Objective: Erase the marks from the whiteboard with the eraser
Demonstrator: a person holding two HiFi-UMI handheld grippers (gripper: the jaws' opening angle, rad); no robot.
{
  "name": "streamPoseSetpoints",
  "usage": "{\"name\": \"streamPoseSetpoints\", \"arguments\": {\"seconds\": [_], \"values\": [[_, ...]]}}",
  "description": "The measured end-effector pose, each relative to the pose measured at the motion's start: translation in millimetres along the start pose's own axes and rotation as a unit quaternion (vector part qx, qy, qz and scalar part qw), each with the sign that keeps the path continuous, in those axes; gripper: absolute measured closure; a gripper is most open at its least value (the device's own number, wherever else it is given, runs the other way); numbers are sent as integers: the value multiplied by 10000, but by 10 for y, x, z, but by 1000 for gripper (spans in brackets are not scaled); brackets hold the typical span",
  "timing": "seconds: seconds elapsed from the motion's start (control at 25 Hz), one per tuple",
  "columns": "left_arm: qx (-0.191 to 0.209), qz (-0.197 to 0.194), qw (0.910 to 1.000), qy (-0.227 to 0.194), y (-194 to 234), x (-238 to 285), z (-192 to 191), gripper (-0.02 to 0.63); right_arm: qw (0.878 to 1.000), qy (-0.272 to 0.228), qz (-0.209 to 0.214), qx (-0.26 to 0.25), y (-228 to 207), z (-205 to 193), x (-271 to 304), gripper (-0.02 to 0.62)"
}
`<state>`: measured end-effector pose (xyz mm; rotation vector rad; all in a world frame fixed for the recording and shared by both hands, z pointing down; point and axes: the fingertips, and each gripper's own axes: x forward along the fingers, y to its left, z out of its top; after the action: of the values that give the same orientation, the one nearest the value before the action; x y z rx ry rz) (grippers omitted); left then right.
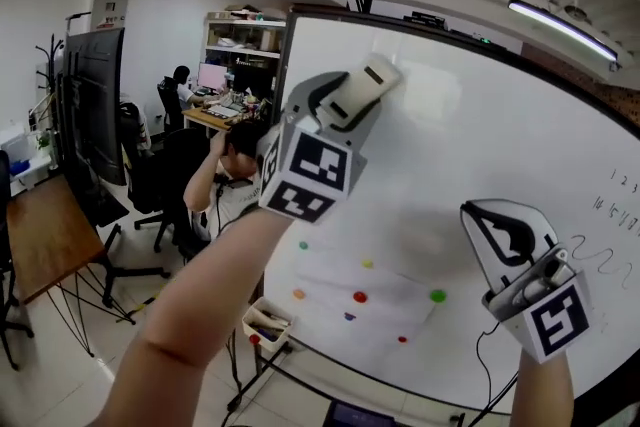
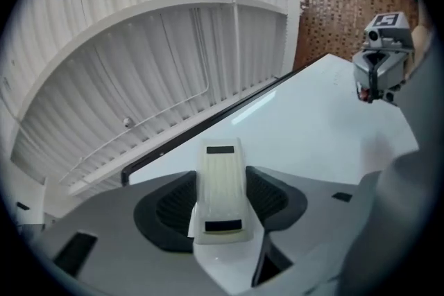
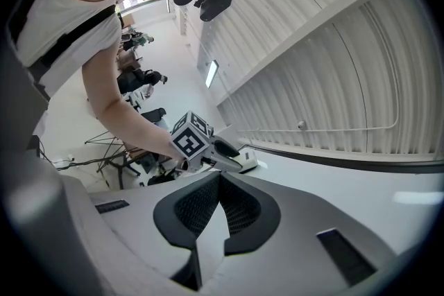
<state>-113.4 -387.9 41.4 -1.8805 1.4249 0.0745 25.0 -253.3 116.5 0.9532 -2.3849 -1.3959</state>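
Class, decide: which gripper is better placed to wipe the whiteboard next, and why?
Left. The left gripper is clamped on the eraser, raised at the whiteboard. The right gripper is shut and empty, though it sits nearer the written marks.

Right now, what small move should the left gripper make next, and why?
Probably sweep the eraser right and down across the whiteboard toward the marks. The left gripper holds it at the upper left, where the board looks clean; writing shows at the right edge.
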Motion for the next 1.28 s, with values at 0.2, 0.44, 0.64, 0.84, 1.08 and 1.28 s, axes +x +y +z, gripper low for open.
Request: {"name": "streamPoseSetpoints", "arguments": {"seconds": [0.2, 0.44, 0.64, 0.84, 1.08, 1.28], "values": [[449, 323, 9984, -70, -76, 122, 47, 360, 9997, -193, -151, -11, -183, 23, -27, 581], [877, -495, 9947, -201, -463, 52, 60, 358, 9997, -239, -54, 86, -14, 149, 191, 581], [498, -368, 9981, -79, -77, 148, -96, 353, 9993, -344, -68, 105, 19, 193, 238, 581], [-145, 328, 9991, 209, 377, 109, -214, 353, 9988, -361, -138, 304, 23, 212, 64, 581], [-148, 1148, 9931, 195, 799, 92, -253, 354, 9983, -231, -314, 436, -53, 206, -13, 581], [-543, 1297, 9901, 6, 742, 50, -228, 360, 9980, -94, -342, 521, -110, 60, -71, 581]]}}
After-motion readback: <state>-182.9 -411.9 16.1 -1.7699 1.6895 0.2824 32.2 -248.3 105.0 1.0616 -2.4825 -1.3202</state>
